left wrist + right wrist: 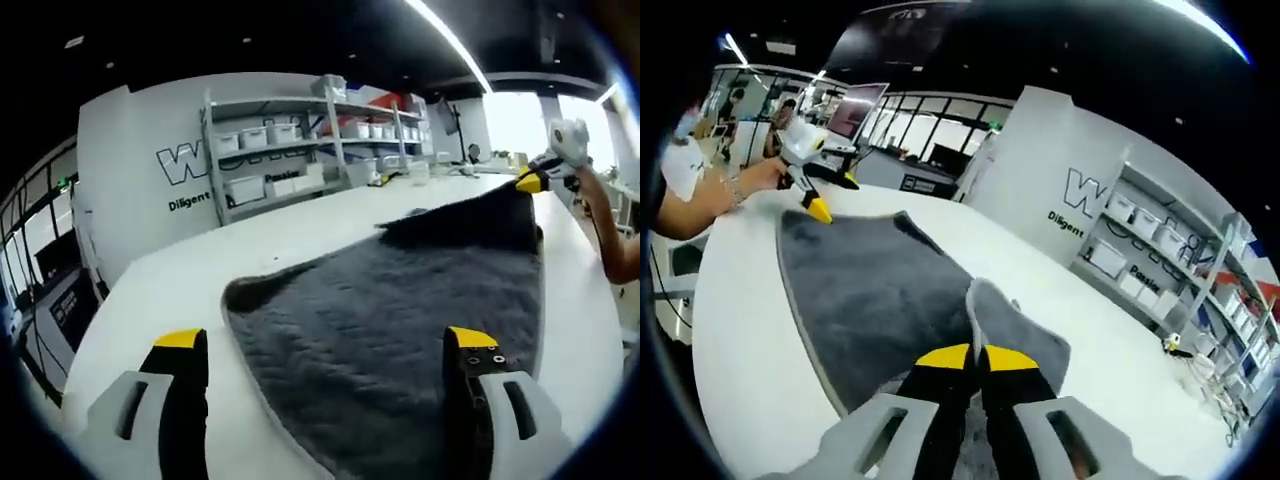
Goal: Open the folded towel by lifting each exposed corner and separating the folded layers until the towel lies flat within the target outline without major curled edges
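A dark grey towel (400, 310) is spread over the white table (180, 280). My left gripper (327, 342) hovers open over its near edge, one jaw above bare table and the other above the cloth. At the far side, my right gripper (533, 182) holds a raised towel corner (490, 215). In the right gripper view the towel (870, 290) stretches away, and my right gripper (977, 356) is shut on a pinched-up fold (990, 310) of it. The left gripper (825, 200) shows there at the towel's far end, held by a gloved hand (685, 165).
Metal shelves with white bins (270, 150) stand against the lettered wall behind the table. The same shelving (1180, 270) appears in the right gripper view. A monitor (860, 110) sits beyond the table's far end. A person's forearm (610, 230) reaches in along the table's right edge.
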The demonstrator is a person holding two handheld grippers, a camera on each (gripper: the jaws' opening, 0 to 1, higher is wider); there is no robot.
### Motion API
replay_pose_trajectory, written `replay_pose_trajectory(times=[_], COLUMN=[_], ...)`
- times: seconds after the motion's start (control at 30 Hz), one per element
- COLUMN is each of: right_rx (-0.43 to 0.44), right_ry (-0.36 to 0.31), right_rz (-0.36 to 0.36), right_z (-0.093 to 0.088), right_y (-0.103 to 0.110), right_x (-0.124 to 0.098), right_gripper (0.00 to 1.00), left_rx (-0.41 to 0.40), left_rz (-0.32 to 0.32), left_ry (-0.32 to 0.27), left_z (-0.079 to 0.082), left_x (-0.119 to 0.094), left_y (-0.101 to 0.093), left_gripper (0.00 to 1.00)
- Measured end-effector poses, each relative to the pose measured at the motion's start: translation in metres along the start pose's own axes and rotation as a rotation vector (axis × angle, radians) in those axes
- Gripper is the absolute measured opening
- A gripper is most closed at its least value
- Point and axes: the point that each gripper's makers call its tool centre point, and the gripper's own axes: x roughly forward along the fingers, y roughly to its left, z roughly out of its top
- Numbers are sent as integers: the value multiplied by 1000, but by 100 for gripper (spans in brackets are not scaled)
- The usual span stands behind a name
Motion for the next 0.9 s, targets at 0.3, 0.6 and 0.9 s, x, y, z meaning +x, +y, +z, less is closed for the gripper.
replay_pose_trajectory(times=[0.3,0.6,0.9], right_rx=[-14,47,117], right_ry=[22,30,84], right_rz=[-90,-213,-297], right_z=[-13,-28,-62], right_y=[-36,-80,-115], right_x=[-22,-48,-68], right_gripper=[0,0,0], left_rx=[4,8,8], left_rz=[8,0,5], left_ry=[18,48,53], left_z=[-5,-12,-13], left_x=[2,5,5], left_y=[1,-1,3], left_gripper=[95,95,94])
